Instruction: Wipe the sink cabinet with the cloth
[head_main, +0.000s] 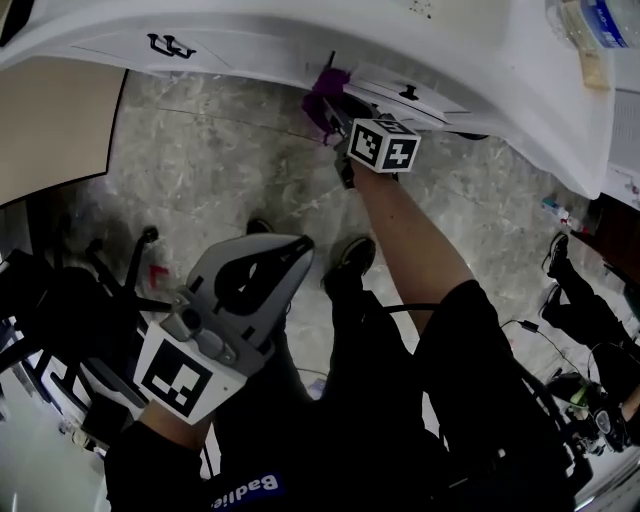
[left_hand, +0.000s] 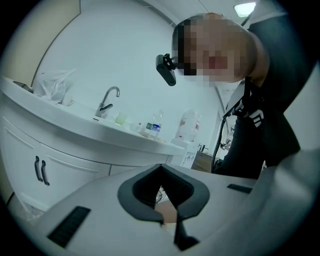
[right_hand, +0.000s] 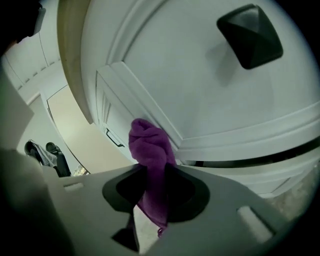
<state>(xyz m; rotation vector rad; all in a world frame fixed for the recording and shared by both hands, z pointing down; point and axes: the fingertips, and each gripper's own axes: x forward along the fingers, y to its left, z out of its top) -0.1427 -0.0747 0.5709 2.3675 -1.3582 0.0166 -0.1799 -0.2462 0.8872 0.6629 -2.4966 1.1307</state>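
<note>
The purple cloth (right_hand: 150, 165) is a soft, nappy rag. It is bunched into a rounded wad above the jaws, with a thinner tail hanging below them. Our right gripper (right_hand: 150, 202) has its jaws clamped on the middle of it.

In the head view the cloth (head_main: 322, 95) sits at the front of the white sink cabinet (head_main: 230, 50), at the edge of a door panel. We cannot tell whether it presses on the surface or sits just off it. The right gripper (head_main: 343, 125) is up at the cabinet front on our outstretched arm.

In the right gripper view a dark square knob (right_hand: 250, 35) stands on the cabinet front above the cloth. A pair of dark bar handles (left_hand: 40, 170) shows on the cabinet doors in the left gripper view.

On the cabinet's counter, beside the chrome faucet (left_hand: 107, 102), stand three containers:
- a small pale green cup (left_hand: 120, 119)
- a clear water bottle (left_hand: 156, 125) with a blue label
- a big translucent jug (left_hand: 187, 127)

We cannot make out what any of them holds. A crumpled white plastic bag (left_hand: 52, 85) lies on the counter on the faucet's other side from the jug.

Our left gripper (left_hand: 167, 222) is held well away from the cabinet, low by our legs in the head view (head_main: 285, 255). Its jaws are brought together with nothing between them. Below the cabinet lies a grey marbled floor (head_main: 220, 160).
</note>
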